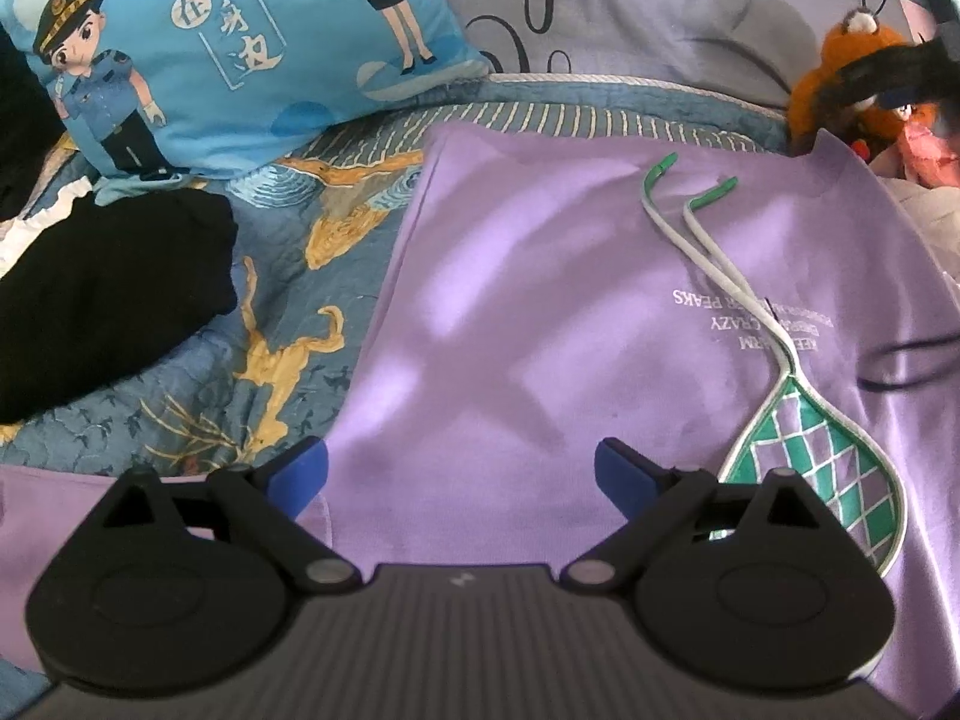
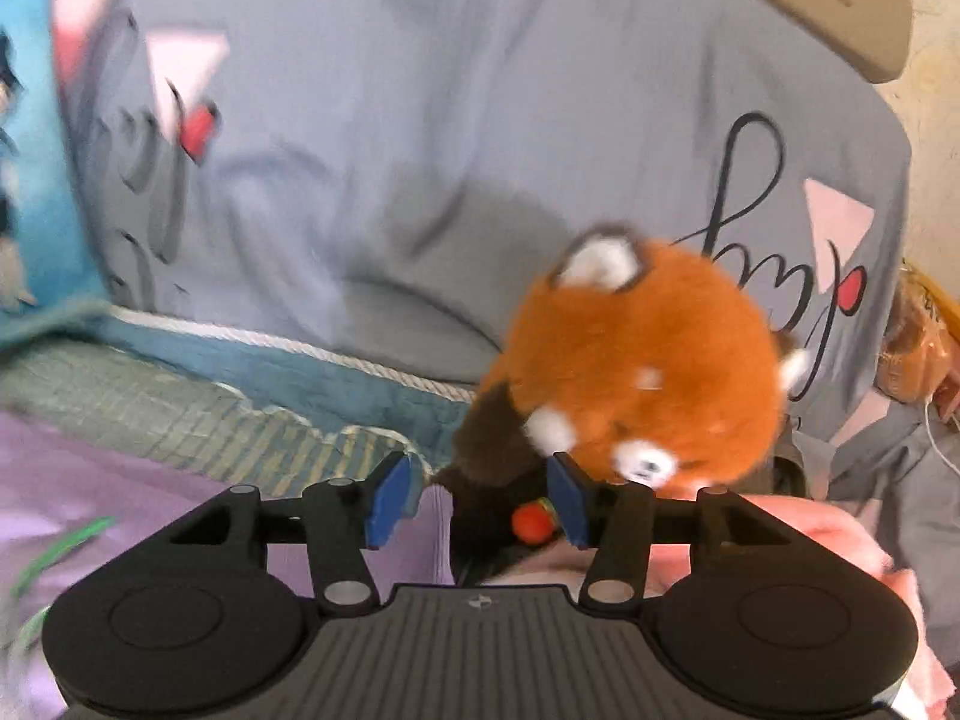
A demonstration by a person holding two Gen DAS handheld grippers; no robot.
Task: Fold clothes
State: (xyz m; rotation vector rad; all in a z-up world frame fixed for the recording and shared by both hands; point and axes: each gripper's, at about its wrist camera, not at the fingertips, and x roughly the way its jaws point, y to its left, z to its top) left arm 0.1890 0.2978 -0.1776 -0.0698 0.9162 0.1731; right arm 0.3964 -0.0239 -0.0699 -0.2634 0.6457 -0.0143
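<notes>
Item: purple sweatshirt [image 1: 540, 300], spread flat on the quilt [image 1: 288, 300] right of the black garment [image 1: 108, 294], likely soft, light, best pinched at its edges; left gripper [image 1: 461, 474] wide, empty above it; right gripper [image 2: 480, 495] part-open beside the plush [image 2: 648, 360].

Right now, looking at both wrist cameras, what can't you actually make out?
- Purple top: near hem hidden by left gripper, left wrist view.
- Its printed text: upside down, small, crossed by a cord.
- Plush toy: motion-blurred, right wrist view; contact with right gripper unclear.
</notes>
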